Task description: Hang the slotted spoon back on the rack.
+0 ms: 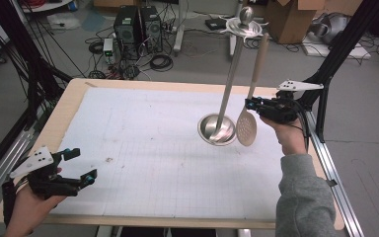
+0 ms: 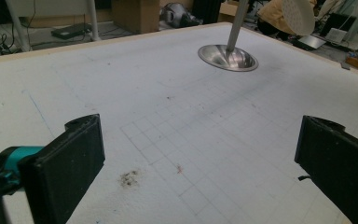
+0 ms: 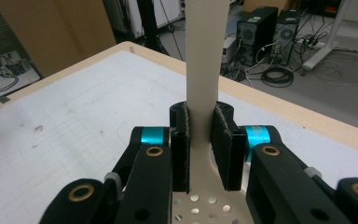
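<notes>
my left tool [image 1: 81,165]: spread, empty, low over near worktop [image 1: 128,148] corner | my right tool [image 1: 250,104]: pinching beige slotted spatula [image 1: 246,127] neck | spatula: hanging upright beside steel rack [image 1: 217,129] base

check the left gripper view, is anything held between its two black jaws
No, the left gripper stands wide open, with bare white gridded table mat between its jaws.
</notes>
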